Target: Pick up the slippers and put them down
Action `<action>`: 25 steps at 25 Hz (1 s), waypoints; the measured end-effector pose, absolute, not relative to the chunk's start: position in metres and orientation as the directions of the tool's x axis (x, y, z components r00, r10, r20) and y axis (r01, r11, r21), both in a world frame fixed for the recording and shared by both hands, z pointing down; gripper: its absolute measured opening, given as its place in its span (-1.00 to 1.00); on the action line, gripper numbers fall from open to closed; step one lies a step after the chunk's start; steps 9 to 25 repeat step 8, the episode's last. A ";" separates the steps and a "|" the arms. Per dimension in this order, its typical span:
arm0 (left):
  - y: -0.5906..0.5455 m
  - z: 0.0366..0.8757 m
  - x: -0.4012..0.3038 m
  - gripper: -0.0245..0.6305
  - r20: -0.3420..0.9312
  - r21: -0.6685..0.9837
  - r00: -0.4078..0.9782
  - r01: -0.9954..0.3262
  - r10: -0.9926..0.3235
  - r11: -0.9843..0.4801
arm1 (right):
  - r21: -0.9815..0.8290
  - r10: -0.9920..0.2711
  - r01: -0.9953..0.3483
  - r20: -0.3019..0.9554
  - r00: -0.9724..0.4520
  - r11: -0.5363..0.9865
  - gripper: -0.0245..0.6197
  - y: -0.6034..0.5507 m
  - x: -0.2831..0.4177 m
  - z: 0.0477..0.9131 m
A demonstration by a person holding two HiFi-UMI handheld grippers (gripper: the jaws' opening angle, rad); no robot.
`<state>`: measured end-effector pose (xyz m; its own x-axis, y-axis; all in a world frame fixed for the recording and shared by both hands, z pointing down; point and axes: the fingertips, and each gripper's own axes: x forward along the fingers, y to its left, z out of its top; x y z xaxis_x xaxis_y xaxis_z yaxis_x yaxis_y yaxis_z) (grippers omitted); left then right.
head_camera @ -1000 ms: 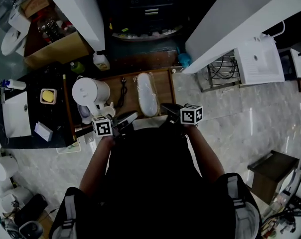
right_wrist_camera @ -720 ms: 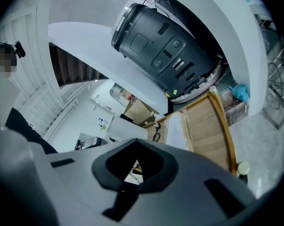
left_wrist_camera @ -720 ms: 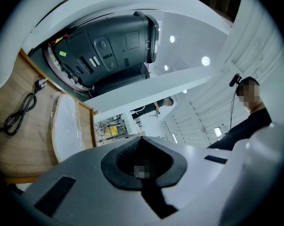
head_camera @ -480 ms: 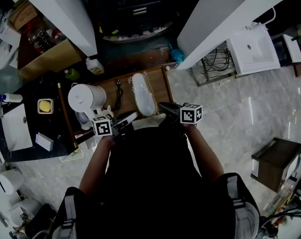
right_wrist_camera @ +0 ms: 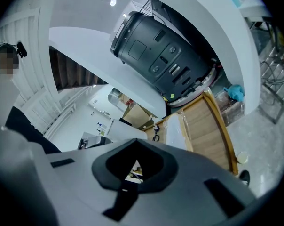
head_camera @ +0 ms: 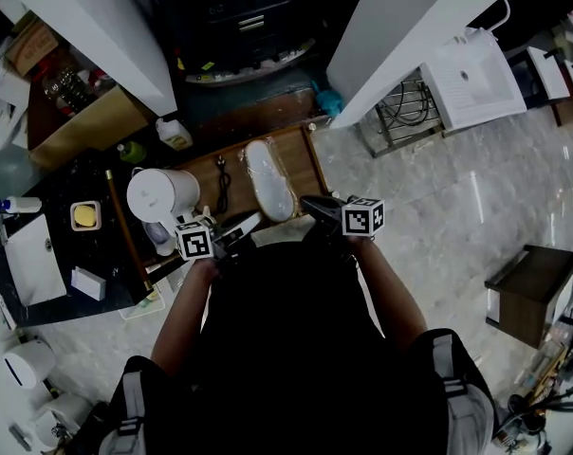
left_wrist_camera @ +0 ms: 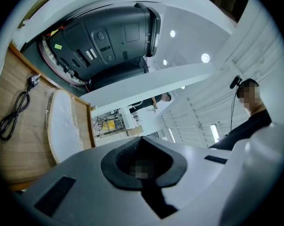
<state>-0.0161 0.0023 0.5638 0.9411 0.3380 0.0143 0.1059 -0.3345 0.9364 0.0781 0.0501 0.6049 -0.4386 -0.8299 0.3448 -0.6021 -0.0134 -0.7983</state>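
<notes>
The left claw (head_camera: 251,221) and the right claw (head_camera: 312,203) are both fully closed, with the jaws together and nothing between them. The slippers (head_camera: 270,180), white and in a clear wrap, lie flat on the wooden board (head_camera: 310,159) just in front of the two claws, and neither claw touches them. I judge that the task has not begun: the picking up and the putting down are both left to do.

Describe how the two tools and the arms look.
The left tool and right tool each carry a white cube with black square markers. Their bodies are pale grey with black padding round a notch. The person wears a dark top with grey shoulder straps; forearms bare.
</notes>
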 end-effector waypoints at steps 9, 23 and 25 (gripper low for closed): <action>0.006 0.565 -0.013 -0.89 0.019 0.935 0.930 0.114 0.367 -0.337 | -0.793 -0.834 -0.609 0.345 -0.431 -0.013 -0.90 0.055 0.077 0.602; 0.006 0.565 -0.013 -0.89 0.019 0.935 0.930 0.114 0.367 -0.337 | -0.793 -0.834 -0.609 0.345 -0.431 -0.013 -0.90 0.055 0.077 0.602; 0.006 0.565 -0.013 -0.89 0.019 0.935 0.930 0.114 0.367 -0.337 | -0.793 -0.834 -0.609 0.345 -0.431 -0.013 -0.90 0.055 0.077 0.602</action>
